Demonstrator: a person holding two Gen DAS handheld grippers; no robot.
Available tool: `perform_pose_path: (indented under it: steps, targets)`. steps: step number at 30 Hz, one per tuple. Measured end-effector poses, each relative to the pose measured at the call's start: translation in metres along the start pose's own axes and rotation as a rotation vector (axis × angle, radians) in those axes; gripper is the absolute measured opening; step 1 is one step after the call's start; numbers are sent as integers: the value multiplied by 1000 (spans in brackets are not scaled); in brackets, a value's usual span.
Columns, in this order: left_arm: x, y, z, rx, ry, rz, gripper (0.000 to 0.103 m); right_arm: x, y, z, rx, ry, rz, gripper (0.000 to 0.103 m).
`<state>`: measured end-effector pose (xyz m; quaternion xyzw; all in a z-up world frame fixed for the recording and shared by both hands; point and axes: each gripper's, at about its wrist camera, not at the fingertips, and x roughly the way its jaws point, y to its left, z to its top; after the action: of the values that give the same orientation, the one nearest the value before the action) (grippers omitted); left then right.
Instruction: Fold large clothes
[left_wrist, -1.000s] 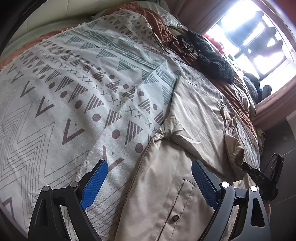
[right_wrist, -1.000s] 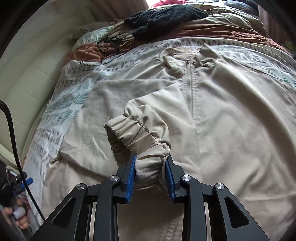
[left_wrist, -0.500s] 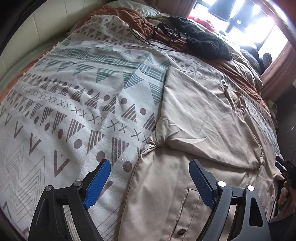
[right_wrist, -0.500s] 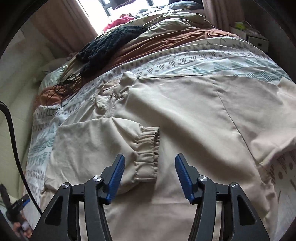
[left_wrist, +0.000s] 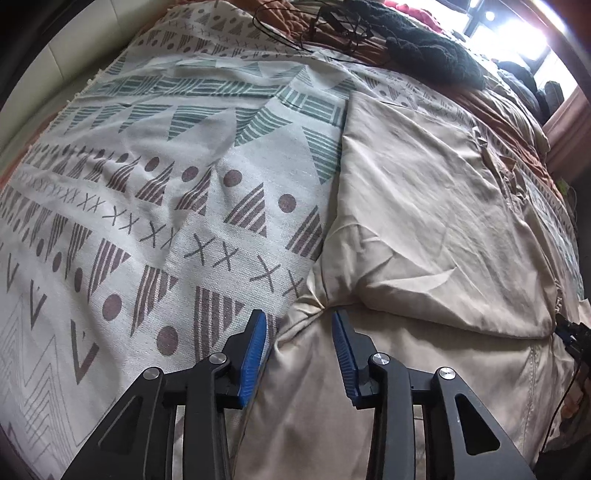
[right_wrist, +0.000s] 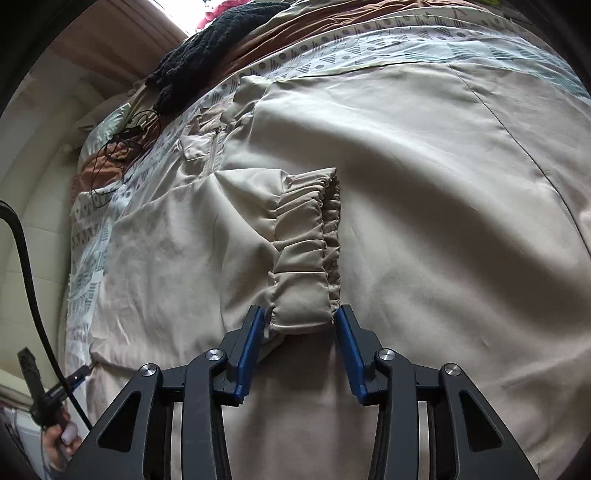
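1. The left gripper (left_wrist: 299, 332) has just been narrowing its jaws; they straddle the bunched armpit crease of the jacket (left_wrist: 424, 229), but I cannot tell whether the blue pads actually press the cloth.
2. The right gripper (right_wrist: 301, 328) has also just been closing. The gathered cuff (right_wrist: 306, 251) of the folded-in sleeve (right_wrist: 207, 236) sits between its jaws, its lower end touching both pads, so it looks lightly pinched.
3. The beige jacket lies flat across the bed, that sleeve folded over its front, the cuff resting near the middle.
4. Under it is a patterned blanket (left_wrist: 166, 184), which runs out to the left of the left gripper.
5. Farther up the bed lie a dark knit (left_wrist: 432, 55) and a tangle of black cable (left_wrist: 314, 26).
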<state>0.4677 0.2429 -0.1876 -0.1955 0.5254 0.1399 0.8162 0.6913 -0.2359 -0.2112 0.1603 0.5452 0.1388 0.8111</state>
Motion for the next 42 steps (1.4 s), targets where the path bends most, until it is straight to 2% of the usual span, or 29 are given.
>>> perform_pose_path:
  steps: [8,10,11,13,15,17,18,25,38,42]
  targets:
    - [9,-4,3,10,-4,62,38,7,0,12,-10,-2,-8,36]
    - [7,-7,2,21,1,72,38,3,0,11,-3,3,-11,37]
    - [5,-8,1,21,4,69,40,-2,0,9,-3,3,-11,41]
    - [-1,-9,0,14,-2,42,49,-11,-2,7,-14,-5,-15,49]
    - [-11,-13,-2,10,-28,22,70,-27,-7,4,-24,-30,-18,60]
    - [-22,-19,-3,12,-60,13,83,-43,-14,3,-26,-54,-26,63]
    - [-27,-23,-3,17,-74,5,86,-52,-20,2,-23,-68,-32,64]
    - [-52,-63,-3,41,-116,-54,86,-117,-73,4,46,-169,-86,64]
    - [-65,-152,-8,122,-122,-137,86,-236,-195,-1,200,-369,-158,64]
    - [-66,-179,-9,153,-122,-160,86,-268,-235,-4,261,-429,-164,59]
